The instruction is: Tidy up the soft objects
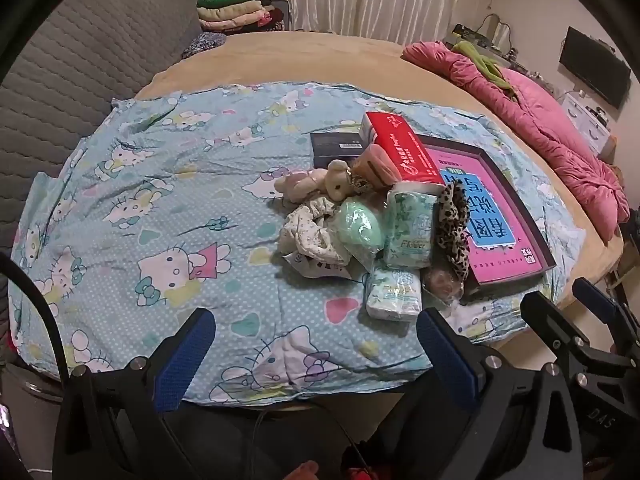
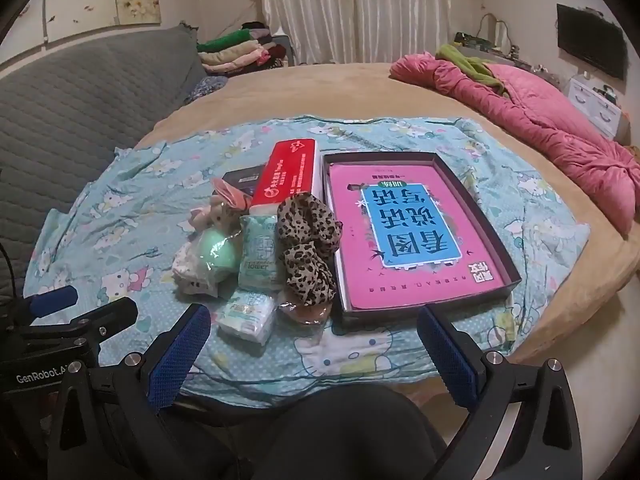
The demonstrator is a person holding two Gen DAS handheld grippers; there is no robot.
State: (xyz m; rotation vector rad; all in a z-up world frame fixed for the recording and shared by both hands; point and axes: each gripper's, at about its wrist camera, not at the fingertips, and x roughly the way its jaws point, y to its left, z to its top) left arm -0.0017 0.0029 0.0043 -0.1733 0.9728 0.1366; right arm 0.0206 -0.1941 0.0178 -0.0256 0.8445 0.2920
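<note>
Hovering: left gripper (image 1: 316, 350) and right gripper (image 2: 314, 346) spread wide, both empty, above the cloth's (image 1: 168, 184) near edge.
Pile: tissue pack (image 2: 247, 316) nearest, scrunchie (image 2: 308, 248) touching the box's (image 2: 476, 208) left wall.
Advice: probably take one item at a time, nearest first, pinching mid-body.

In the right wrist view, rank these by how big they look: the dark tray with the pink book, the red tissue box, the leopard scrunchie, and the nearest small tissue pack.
1. Dark tray
2. Red tissue box
3. Leopard scrunchie, though it is close to the box in apparent size
4. Nearest tissue pack, which looks smallest even though it lies closest to the camera
</note>
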